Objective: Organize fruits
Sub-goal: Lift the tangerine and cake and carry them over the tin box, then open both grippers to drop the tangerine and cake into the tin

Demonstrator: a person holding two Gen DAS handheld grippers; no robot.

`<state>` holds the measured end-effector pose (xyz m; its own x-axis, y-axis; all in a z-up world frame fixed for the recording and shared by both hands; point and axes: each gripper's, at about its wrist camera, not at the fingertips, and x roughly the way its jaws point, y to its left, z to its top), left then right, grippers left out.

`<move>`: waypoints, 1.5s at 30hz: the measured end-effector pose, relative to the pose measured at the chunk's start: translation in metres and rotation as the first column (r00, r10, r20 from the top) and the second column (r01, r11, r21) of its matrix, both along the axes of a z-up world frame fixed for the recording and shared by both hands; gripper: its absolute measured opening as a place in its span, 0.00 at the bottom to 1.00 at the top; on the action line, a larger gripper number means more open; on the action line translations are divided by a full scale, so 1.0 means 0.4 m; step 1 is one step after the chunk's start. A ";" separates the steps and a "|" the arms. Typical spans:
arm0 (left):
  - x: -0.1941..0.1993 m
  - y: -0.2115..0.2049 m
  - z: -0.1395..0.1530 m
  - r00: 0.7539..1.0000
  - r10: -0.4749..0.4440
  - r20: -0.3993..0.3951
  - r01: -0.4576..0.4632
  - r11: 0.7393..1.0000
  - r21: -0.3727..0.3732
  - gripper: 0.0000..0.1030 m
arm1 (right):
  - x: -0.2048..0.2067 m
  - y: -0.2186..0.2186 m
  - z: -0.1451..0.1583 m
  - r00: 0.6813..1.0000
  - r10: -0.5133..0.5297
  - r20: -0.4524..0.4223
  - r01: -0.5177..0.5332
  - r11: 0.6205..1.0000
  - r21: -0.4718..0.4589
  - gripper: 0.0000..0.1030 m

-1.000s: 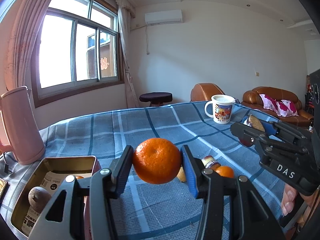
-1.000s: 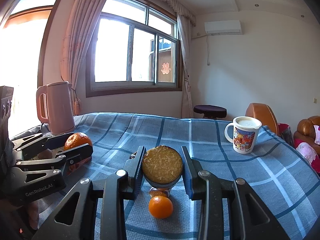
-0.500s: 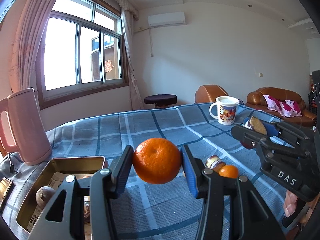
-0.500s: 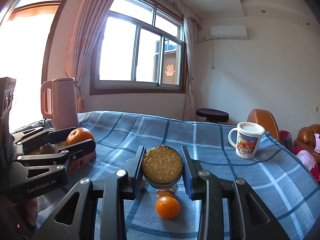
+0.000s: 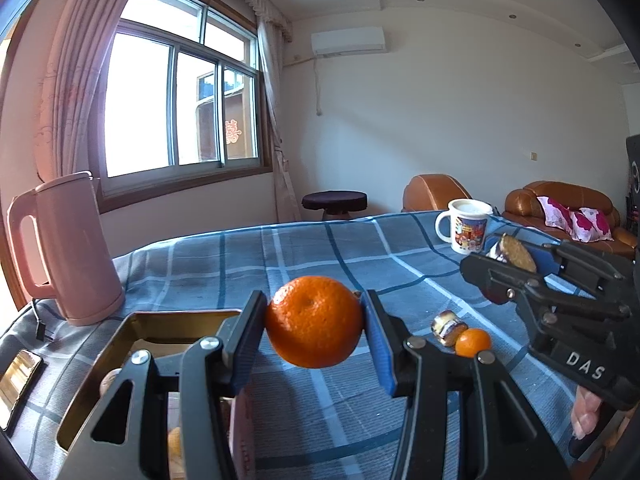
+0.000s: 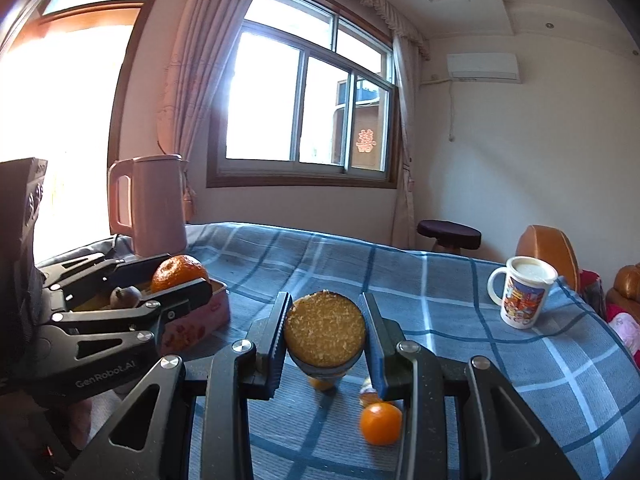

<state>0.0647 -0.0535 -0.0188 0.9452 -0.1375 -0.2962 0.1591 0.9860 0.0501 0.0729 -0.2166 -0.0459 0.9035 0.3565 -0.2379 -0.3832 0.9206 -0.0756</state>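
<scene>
My left gripper (image 5: 315, 326) is shut on a large orange (image 5: 315, 321) and holds it in the air just right of an open gold tin (image 5: 132, 344) on the blue checked cloth. The tin holds a brown fruit (image 6: 125, 295) and something orange. My right gripper (image 6: 325, 334) is shut on a round golden cake (image 6: 325, 333) in a dark wrapper, held above the cloth. A small orange (image 5: 473, 342) and a wrapped cake (image 5: 448, 326) lie on the cloth between the grippers. The small orange also shows in the right wrist view (image 6: 380, 422).
A pink kettle (image 5: 66, 248) stands behind the tin at the left. A printed white mug (image 5: 466, 230) stands at the far right of the table. A phone (image 5: 18, 380) lies at the left edge. Sofas and a stool are beyond the table.
Both grippers have swung leftward, toward the tin and kettle, each still holding its item. The small orange and the wrapped cake have not moved on the cloth.
</scene>
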 end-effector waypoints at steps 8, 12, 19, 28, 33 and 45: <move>-0.010 0.049 0.010 0.999 0.040 0.000 -0.040 0.999 -0.010 0.49 | 0.000 0.038 0.028 0.999 0.051 0.003 -0.051 0.999 -0.003 0.35; -0.014 0.074 0.017 0.998 0.060 0.003 -0.060 0.998 -0.021 0.49 | 0.003 0.060 0.038 0.997 0.075 0.004 -0.075 0.997 -0.011 0.35; -0.009 0.114 0.013 0.995 0.100 -0.013 -0.100 0.995 -0.029 0.49 | 0.009 0.100 0.057 0.994 0.113 0.010 -0.113 0.993 -0.030 0.35; -0.013 0.151 0.012 0.991 0.129 -0.021 -0.130 0.991 -0.038 0.49 | 0.023 0.150 0.067 0.987 0.160 -0.006 -0.160 0.987 -0.033 0.35; -0.012 0.175 0.008 0.989 0.146 -0.030 -0.148 0.988 -0.046 0.49 | 0.030 0.181 0.069 0.982 0.187 -0.021 -0.188 0.982 -0.031 0.35; -0.010 0.223 0.002 0.981 0.188 -0.045 -0.190 0.980 -0.051 0.49 | 0.046 0.261 0.052 0.970 0.236 -0.054 -0.239 0.969 -0.062 0.35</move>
<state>0.0605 0.0359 -0.0182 0.9432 0.0255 -0.3312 -0.0297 0.9995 -0.0076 0.0913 -0.1120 -0.0252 0.7825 0.5413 -0.3077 -0.5948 0.7960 -0.1121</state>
